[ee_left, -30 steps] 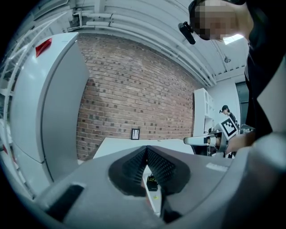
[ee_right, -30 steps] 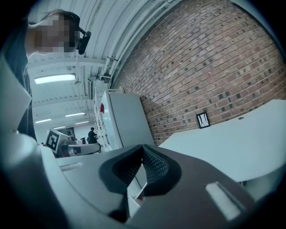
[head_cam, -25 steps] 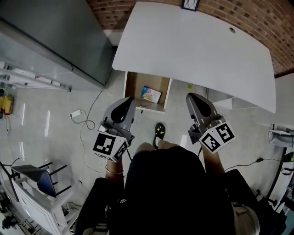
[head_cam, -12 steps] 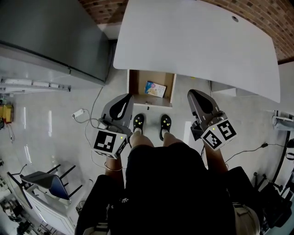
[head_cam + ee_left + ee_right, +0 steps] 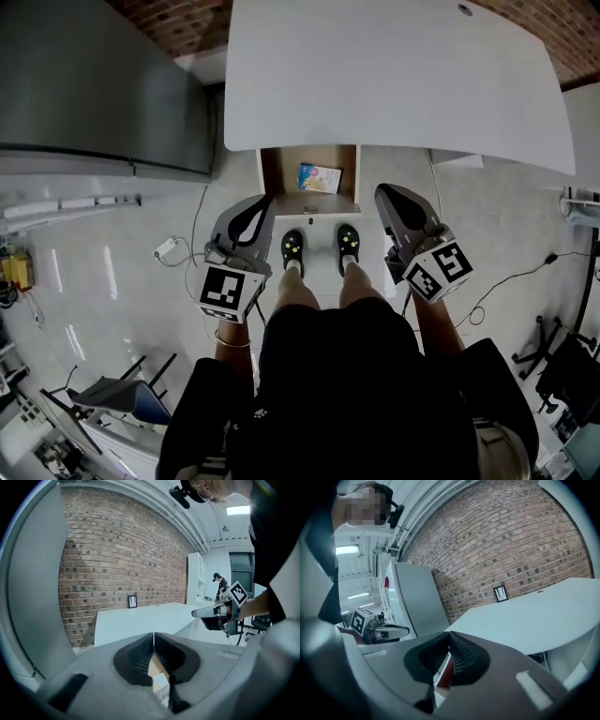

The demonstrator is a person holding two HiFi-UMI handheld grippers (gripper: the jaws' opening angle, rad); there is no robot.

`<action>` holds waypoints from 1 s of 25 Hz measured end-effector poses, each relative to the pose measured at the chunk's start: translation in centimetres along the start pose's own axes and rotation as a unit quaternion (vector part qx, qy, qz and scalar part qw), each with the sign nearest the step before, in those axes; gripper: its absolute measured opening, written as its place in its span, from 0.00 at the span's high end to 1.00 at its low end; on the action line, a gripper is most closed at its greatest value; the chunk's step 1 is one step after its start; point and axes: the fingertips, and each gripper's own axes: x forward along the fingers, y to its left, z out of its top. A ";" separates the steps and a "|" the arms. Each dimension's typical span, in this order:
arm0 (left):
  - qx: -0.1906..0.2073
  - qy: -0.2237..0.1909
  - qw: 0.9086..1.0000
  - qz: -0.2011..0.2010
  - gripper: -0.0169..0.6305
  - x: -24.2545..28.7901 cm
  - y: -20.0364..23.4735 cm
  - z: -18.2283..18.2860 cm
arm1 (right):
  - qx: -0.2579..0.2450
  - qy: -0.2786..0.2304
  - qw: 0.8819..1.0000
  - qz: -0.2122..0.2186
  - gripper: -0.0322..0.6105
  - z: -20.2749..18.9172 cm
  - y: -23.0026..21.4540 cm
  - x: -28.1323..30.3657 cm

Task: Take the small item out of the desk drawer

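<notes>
Lying flat in the open drawer (image 5: pixel 272 178) below the table's (image 5: pixel 394 84) near edge, the small item (image 5: pixel 320 177) looks light, thin, stiff: pinch one edge; right gripper (image 5: pixel 386 195) fingers closed, empty; left gripper (image 5: pixel 262 202) fingers near-closed, just easing apart, empty.

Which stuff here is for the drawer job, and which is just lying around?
For the job:
open brown wooden drawer
small colourful flat packet inside it
white desk above the drawer

Lying about:
white plug with cable
big grey cabinet
</notes>
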 end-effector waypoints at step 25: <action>0.059 0.120 0.989 -0.068 0.94 12.6 0.5 -13.8 | 0.036 0.048 0.996 -0.059 0.94 -10.7 -6.2 5.2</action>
